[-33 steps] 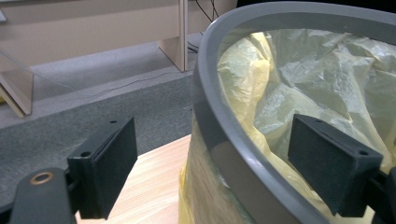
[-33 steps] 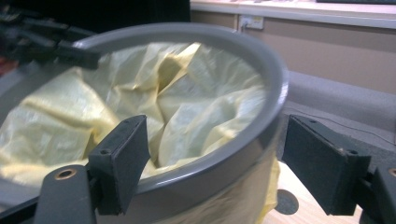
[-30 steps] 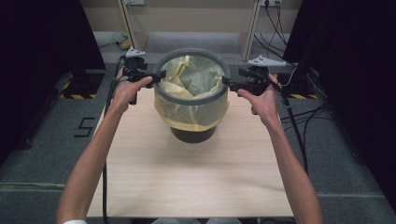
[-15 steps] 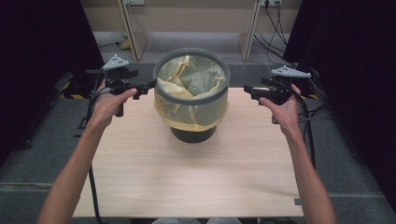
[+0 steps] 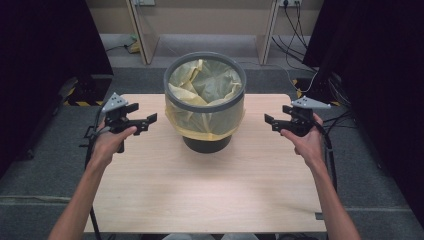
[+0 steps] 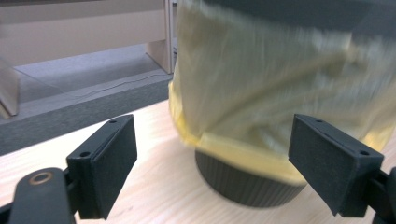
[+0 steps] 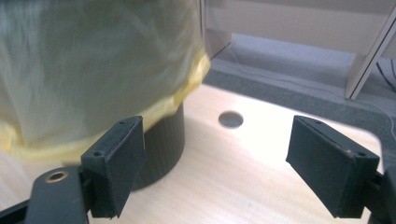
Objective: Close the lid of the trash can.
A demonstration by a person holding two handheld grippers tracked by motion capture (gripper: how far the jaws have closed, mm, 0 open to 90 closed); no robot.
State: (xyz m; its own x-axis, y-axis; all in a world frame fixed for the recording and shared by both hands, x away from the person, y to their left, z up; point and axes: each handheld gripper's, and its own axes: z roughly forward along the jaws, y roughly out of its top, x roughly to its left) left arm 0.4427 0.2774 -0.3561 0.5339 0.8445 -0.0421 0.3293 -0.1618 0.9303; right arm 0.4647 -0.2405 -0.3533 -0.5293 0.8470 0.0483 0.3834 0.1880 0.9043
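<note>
The bin (image 5: 205, 100) with its yellow bag (image 5: 202, 82) stands mid-bench (image 5: 210, 195). The left gripper (image 5: 150, 120) and right gripper (image 5: 268, 121) flank it, well apart, fingers wide open and empty

Bin (image 5: 206, 142): dark ribbed plastic, matt | liner (image 5: 202, 85): thin yellow film, crinkled, translucent, slight sheen | table (image 5: 210, 190): pale wood-grain top, smooth, matt | gripper pads (image 6: 105, 163): black plastic, matt | floor (image 5: 45, 175): grey carpet, rough

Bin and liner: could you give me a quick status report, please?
Left gripper and right gripper: jaws open, empty. Bin upright, yellow liner folded over rim. Nothing in the way.
</note>
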